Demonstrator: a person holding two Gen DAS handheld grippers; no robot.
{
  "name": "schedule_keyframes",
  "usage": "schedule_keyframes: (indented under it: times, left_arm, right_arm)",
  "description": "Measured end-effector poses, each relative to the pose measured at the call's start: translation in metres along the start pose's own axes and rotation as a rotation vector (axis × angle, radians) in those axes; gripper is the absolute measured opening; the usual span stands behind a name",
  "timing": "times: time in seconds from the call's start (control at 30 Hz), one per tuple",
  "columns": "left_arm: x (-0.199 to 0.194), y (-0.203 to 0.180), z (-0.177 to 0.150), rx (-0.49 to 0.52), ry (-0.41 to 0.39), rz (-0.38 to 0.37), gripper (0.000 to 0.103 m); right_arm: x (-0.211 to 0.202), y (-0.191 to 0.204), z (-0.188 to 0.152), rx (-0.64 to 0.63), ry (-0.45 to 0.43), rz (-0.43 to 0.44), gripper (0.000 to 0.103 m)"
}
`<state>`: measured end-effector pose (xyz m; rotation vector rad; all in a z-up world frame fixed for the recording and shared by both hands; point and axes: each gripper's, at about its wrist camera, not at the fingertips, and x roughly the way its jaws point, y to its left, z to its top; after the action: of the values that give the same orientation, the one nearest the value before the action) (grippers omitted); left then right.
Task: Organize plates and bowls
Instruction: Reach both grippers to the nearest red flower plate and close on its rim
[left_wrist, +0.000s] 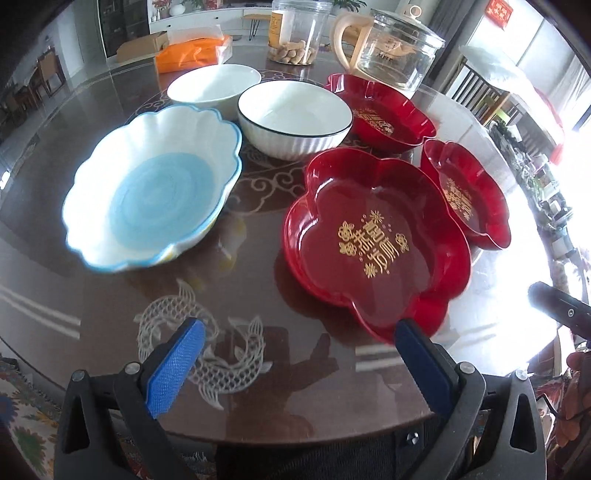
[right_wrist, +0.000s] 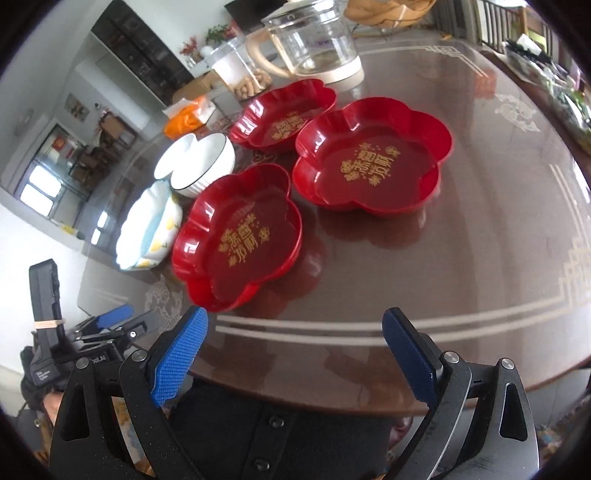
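Three red flower-shaped plates with gold lettering lie on the round brown table: a near one (left_wrist: 373, 240) (right_wrist: 240, 236), one to the right (left_wrist: 465, 192) (right_wrist: 373, 155) and a far one (left_wrist: 380, 110) (right_wrist: 284, 114). A blue-and-white scalloped bowl (left_wrist: 151, 188) (right_wrist: 147, 225) sits at the left. Behind it stand a black-rimmed white bowl (left_wrist: 291, 118) (right_wrist: 207, 162) and a plain white bowl (left_wrist: 214, 85) (right_wrist: 171, 157). My left gripper (left_wrist: 299, 347) is open above the near table edge, short of the near red plate. My right gripper (right_wrist: 295, 343) is open too, empty, near the table's front.
At the back stand a glass kettle with a cream handle (left_wrist: 391, 48) (right_wrist: 310, 44), a clear jar holding peanuts (left_wrist: 295, 33) (right_wrist: 243, 70) and an orange packet (left_wrist: 192, 53) (right_wrist: 188, 114). The left gripper's body (right_wrist: 74, 343) shows low left in the right wrist view. Bare table (right_wrist: 480, 240) lies right.
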<state>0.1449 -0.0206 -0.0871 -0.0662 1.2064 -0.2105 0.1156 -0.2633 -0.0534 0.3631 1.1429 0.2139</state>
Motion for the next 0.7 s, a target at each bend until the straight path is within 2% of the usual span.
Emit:
schedule_keyframes:
  times: [0.1,0.17,0.23,0.3,0.37,0.47,0.5,0.53,0.6,0.67,0.7]
  left_arm:
    - [0.021,-0.004,0.018,-0.003,0.043,0.015,0.088]
    - [0.033,-0.003,0.024,-0.022,0.073,0.009,0.076]
    - [0.041,-0.001,0.027,-0.042,0.09,0.003,0.07]
    - [0.046,-0.001,0.027,-0.047,0.098,0.002,0.063]
    - [0.05,-0.001,0.029,-0.053,0.106,0.001,0.052]
    - [0.055,0.0,0.032,-0.075,0.116,-0.003,0.045]
    - [0.056,0.002,0.033,-0.086,0.115,-0.007,0.043]
    - [0.056,0.002,0.034,-0.092,0.11,-0.003,0.04]
    - [0.056,0.001,0.037,-0.1,0.11,-0.001,0.038]
    - [0.055,0.003,0.038,-0.106,0.097,0.012,0.027]
    - [0.055,0.005,0.039,-0.104,0.087,0.013,0.024]
  right_arm:
    - [0.026,0.004,0.025,0.008,0.061,0.028,0.097]
    - [0.044,0.006,0.033,0.014,0.095,0.03,0.096]
    - [0.06,0.007,0.039,0.014,0.123,0.019,0.095]
    - [0.07,0.01,0.041,-0.002,0.128,-0.007,0.094]
    - [0.078,0.014,0.043,-0.021,0.129,-0.034,0.094]
    - [0.085,0.018,0.045,-0.042,0.127,-0.069,0.091]
    - [0.087,0.018,0.047,-0.048,0.126,-0.081,0.081]
    - [0.089,0.018,0.047,-0.052,0.129,-0.092,0.058]
    - [0.093,0.016,0.048,-0.045,0.143,-0.117,0.023]
    - [0.096,0.014,0.048,-0.042,0.146,-0.118,0.021]
    - [0.097,0.012,0.048,-0.044,0.144,-0.127,0.018]
